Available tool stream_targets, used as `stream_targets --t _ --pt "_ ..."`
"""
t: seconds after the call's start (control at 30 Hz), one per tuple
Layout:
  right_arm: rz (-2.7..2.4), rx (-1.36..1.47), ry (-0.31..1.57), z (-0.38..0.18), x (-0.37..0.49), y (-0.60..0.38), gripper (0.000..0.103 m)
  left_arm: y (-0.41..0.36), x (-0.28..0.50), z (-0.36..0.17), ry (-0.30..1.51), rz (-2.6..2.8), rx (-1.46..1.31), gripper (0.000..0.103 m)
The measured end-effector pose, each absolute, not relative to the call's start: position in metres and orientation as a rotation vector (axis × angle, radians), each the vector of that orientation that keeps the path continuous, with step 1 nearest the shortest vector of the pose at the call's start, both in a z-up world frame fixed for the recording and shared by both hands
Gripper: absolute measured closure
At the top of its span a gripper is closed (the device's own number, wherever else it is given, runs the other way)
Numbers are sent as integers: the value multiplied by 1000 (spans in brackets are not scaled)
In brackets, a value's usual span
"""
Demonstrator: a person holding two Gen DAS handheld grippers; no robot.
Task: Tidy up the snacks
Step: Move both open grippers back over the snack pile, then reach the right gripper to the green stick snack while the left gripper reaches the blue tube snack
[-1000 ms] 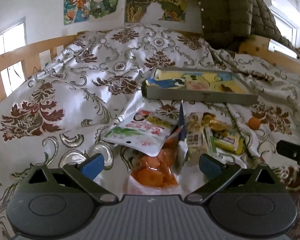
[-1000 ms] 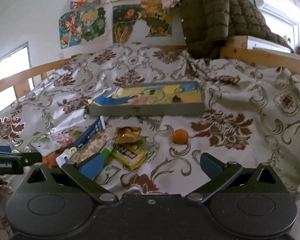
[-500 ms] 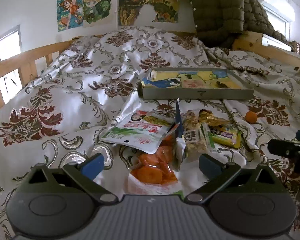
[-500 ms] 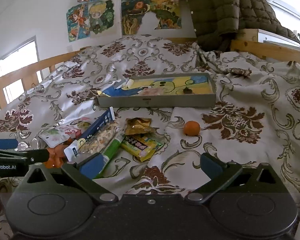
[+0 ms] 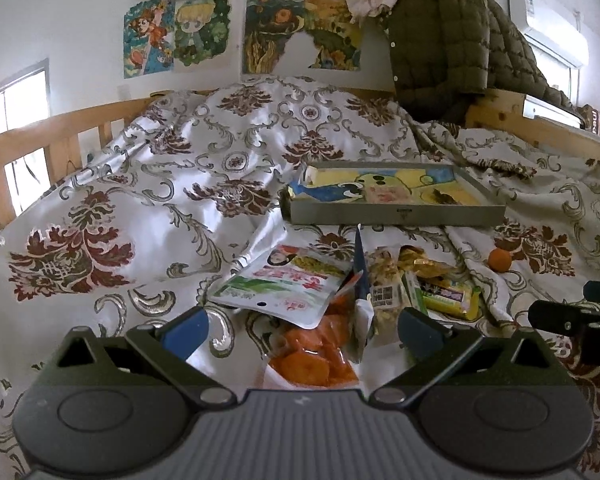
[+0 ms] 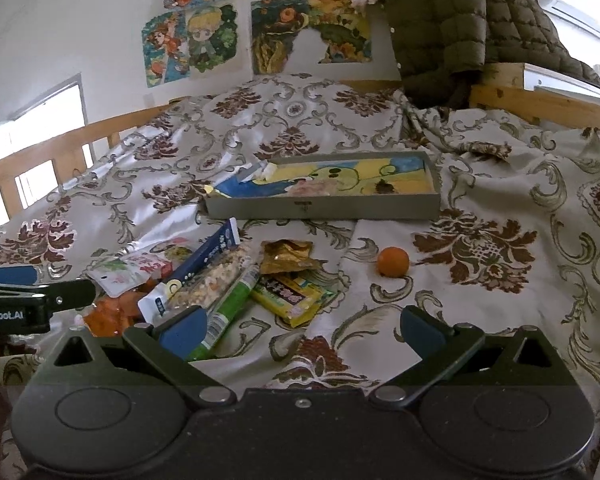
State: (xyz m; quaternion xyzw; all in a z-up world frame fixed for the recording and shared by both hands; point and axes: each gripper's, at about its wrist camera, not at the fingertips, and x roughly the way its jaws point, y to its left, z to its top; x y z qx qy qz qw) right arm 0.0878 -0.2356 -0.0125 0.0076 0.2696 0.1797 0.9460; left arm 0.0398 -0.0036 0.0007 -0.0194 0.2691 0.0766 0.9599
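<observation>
Bed w/ a patterned quilt; shallow tray sits far-centre, prob. where the snacks go. Snack pile lies near-left, small orange apart to its right. Left gripper & right gripper both hang wide apart, holding nothing, prob. lining up a first pick.

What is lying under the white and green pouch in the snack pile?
A clear bag of orange snacks pokes out from beneath the white and green pouch; whatever else lies underneath is covered.
</observation>
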Motion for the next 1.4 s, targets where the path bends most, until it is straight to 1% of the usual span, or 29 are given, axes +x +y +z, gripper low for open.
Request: stream_targets --t 0.43,0.7,0.93,1.1,1.27,1.3,1.4 --pt "401 13 550 -12 87 -230 1 -4 38 3 528 157 -39 0" --pt "475 -13 585 -17 94 -217 1 -6 47 1 569 119 -36 0" --pt "503 -87 621 -26 109 -195 1 6 83 5 630 43 -63 0" --pt "503 -140 652 -35 121 -174 1 10 121 4 670 -28 -10 0" --pt "509 -206 653 -45 128 -154 1 17 159 -3 758 -130 -26 0" --pt "504 -219 648 -46 129 -151 1 18 166 -5 775 -152 -33 0" --pt "461 -278 626 -51 132 -141 9 17 180 -9 799 -190 -35 0"
